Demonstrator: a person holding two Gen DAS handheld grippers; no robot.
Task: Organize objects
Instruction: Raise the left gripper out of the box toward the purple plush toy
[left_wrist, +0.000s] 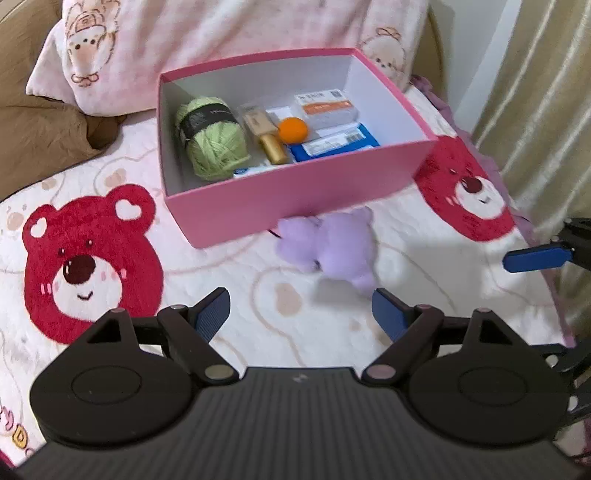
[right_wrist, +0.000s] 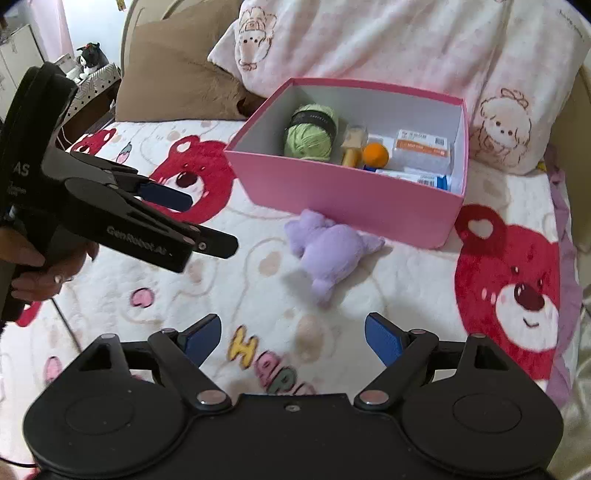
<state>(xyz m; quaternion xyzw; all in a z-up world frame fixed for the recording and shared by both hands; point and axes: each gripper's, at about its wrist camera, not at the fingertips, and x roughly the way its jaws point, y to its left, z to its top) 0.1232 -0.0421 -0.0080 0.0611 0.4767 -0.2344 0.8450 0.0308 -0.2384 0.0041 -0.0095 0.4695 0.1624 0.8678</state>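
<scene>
The left gripper stood wide, its blue pads well apart with nothing between them and only blanket beneath. The right gripper was also spread wide and empty, hanging over the same blanket.

The purple plush toy lay on the blanket ahead of the left gripper, a little to the right of its centre line, just beyond the tip of the right-hand pad and not touching it. From the right gripper, the toy lay ahead and slightly right of centre, clear of both pads. It was lying on its side, just beside the near wall of the pink box; whether it touched that wall could not be told.

The box stood open beyond the toy from both grippers. Inside it, a ball of green yarn sat at the left end, then a gold-capped bottle, an orange ball, and flat packets toward the right end.

In the right wrist view, the left gripper reached in from the left, held by a hand, its tips short of the toy and to its left. In the left wrist view, one blue pad of the right gripper showed at the far right edge.
</scene>
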